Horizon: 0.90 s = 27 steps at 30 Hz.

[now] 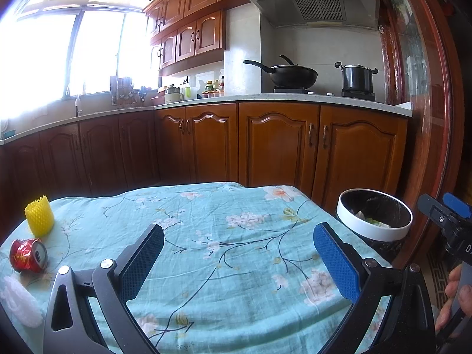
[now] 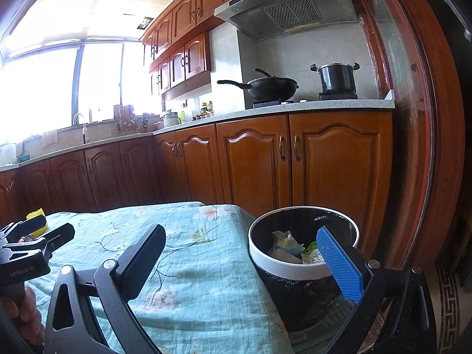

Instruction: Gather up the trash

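The trash still out lies at the left end of the table: a crushed red can [image 1: 28, 255] on its side with its silver top facing the camera, a yellow foam net sleeve [image 1: 39, 216] standing upright just behind it, and a white foam net [image 1: 19, 301] lying at the near left edge, just in front of the can. All three rest on the teal floral tablecloth [image 1: 224, 236] and none is touched by a gripper. Off the table's right end stands the trash bin [image 2: 303, 265], black-lined with a white rim, and inside it lie crumpled paper and a green-printed wrapper [image 2: 312, 255]. The left gripper [image 1: 239, 261] hangs above the middle of the cloth with its jaws spread wide and nothing between them; the can and sleeve sit well to its left. The right gripper [image 2: 243, 261] is likewise released and empty, its dark finger over the cloth and its blue finger [image 2: 339, 265] in front of the bin's rim, so the gap between them spans the table's right edge. Behind the table run wooden cabinets [image 1: 280, 144] under a pale countertop, with a black wok [image 1: 292, 75] and a lidded pot [image 1: 357, 78] on the stove beneath a steel range hood [image 1: 315, 3].
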Tool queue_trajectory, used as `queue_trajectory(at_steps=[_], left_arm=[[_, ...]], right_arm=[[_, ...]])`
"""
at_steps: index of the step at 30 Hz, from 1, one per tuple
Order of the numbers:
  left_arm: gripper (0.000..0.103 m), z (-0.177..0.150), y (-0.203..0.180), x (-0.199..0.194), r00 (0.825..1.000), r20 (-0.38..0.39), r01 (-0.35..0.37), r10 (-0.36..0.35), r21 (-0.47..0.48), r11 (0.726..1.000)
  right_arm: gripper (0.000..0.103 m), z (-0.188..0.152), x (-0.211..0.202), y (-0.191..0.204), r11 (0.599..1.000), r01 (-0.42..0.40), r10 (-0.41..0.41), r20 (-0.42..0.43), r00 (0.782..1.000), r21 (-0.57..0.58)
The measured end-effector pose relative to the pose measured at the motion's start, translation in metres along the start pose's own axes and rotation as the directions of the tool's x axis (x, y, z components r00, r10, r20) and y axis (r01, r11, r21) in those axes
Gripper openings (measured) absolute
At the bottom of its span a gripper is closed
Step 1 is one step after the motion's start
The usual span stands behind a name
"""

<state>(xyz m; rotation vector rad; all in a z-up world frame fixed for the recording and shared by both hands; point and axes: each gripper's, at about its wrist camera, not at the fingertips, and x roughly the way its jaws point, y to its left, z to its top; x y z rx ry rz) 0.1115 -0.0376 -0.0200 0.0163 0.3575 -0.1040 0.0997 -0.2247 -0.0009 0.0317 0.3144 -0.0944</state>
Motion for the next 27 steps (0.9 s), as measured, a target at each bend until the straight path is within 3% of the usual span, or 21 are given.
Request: queue_trajectory(at_steps=[27], left_arm=[[0.102,-0.001,0.011,0.008,0.999,-0.025,0.019,-0.019,-0.014,1.000]], right_arm=[[0.103,0.000,0.006,0.005,1.000,-0.021,0.022,-0.039,0.999,0.008]])
